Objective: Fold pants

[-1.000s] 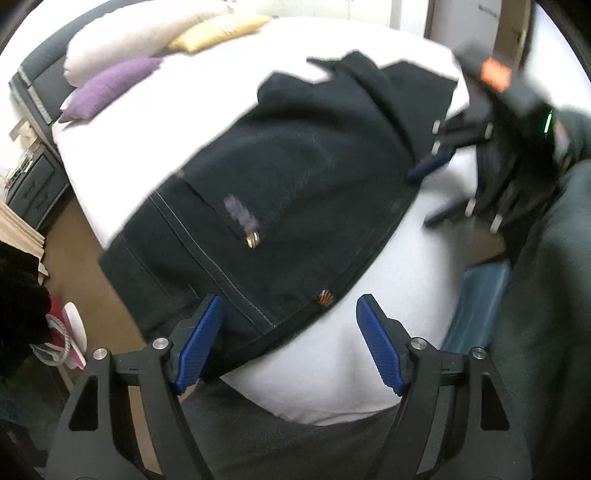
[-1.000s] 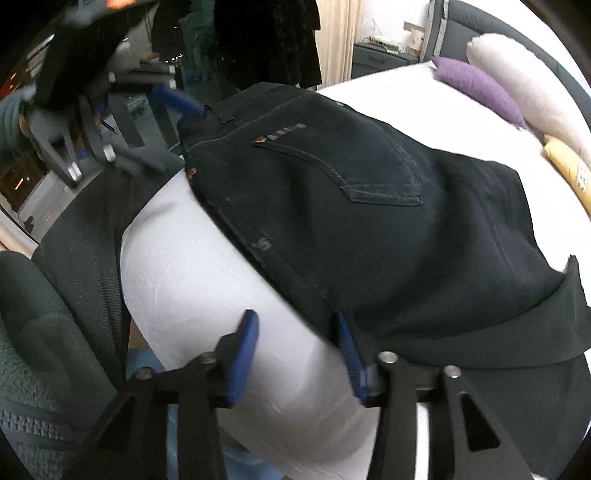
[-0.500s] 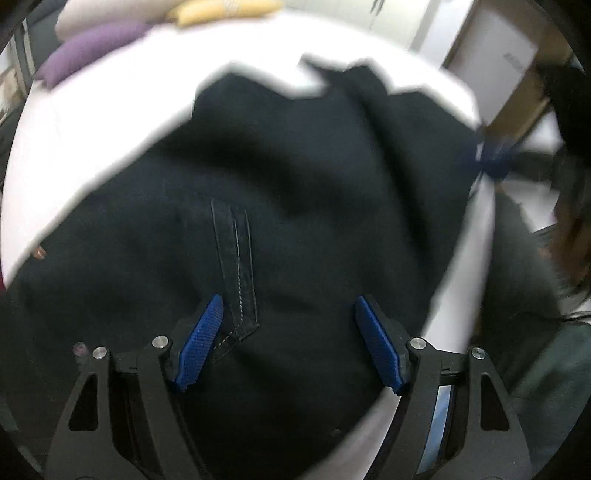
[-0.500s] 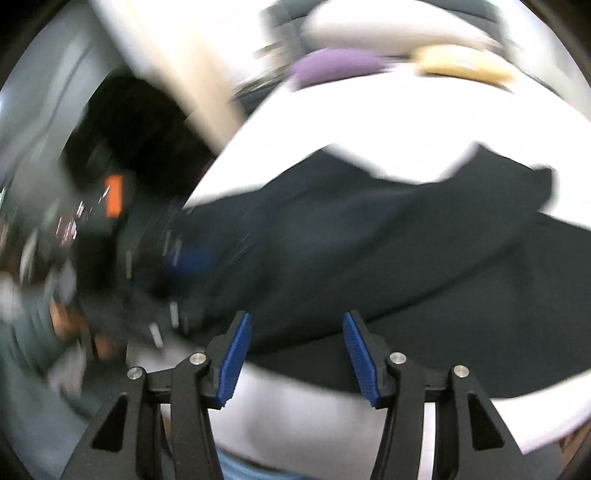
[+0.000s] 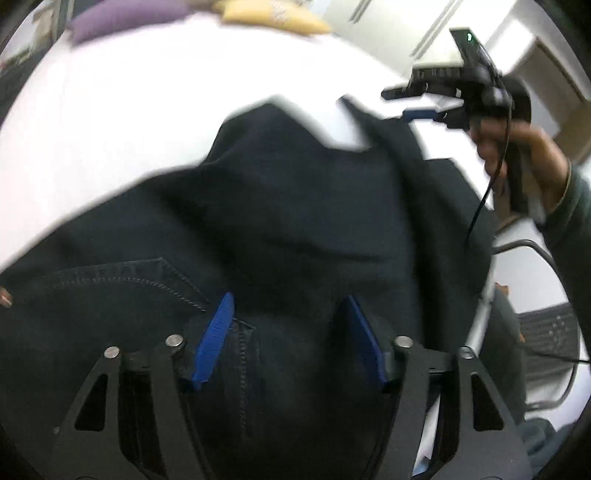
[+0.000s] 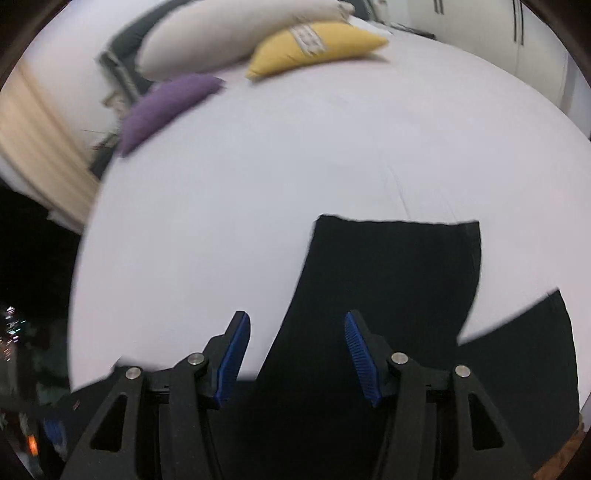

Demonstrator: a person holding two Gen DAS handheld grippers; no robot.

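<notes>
Dark pants (image 5: 295, 221) lie on a white bed (image 5: 129, 122), seat and back pocket near the left wrist camera, legs running away. My left gripper (image 5: 288, 336) is open, low over the seat near the pocket stitching. In the right wrist view the pant legs (image 6: 388, 280) end on the sheet with one hem straight across and a second leg (image 6: 524, 350) splayed right. My right gripper (image 6: 295, 354) is open above the leg's left edge. It also shows in the left wrist view (image 5: 436, 107), held in a hand over the far leg.
A white pillow (image 6: 236, 33), a yellow cushion (image 6: 314, 44) and a purple cushion (image 6: 166, 107) lie at the head of the bed. A curtain (image 6: 33, 147) hangs left. A chair frame (image 5: 535, 332) stands right of the bed.
Both grippers swung from the bed's near edge to over the pants. The left one came down over the seat. The right one turned toward the leg ends and pillows.
</notes>
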